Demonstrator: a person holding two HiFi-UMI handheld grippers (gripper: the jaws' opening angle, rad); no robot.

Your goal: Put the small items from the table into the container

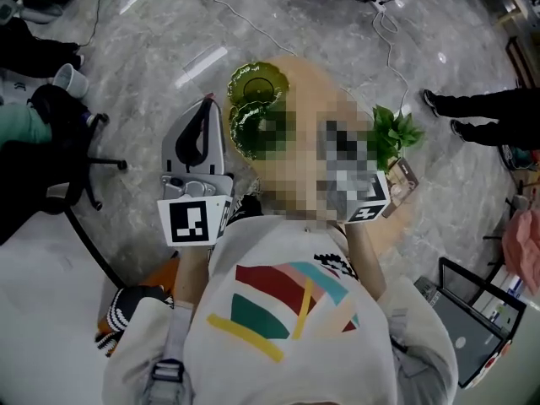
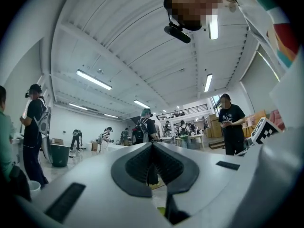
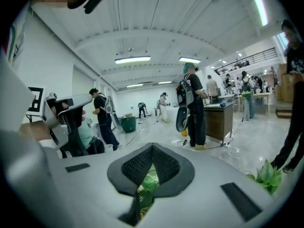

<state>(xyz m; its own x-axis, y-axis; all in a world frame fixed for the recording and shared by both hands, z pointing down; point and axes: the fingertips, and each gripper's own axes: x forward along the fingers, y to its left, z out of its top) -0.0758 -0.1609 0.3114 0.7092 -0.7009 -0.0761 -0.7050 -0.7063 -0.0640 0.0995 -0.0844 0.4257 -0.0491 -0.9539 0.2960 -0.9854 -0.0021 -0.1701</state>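
Head view, table [image 1: 310, 76] largely hidden

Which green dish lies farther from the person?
The far dish, at the table's outer rim; the near dish sits just below it in the head view.

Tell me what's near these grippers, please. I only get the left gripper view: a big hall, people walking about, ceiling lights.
Observer: The head view shows a round wooden table just ahead of the person.
Operator: Is anything on it?
Observer: Green glass dishes sit at its left side.
Operator: And the other gripper?
Observer: In the right gripper view, the right gripper has its fingers shut, and I can see nothing held in them.
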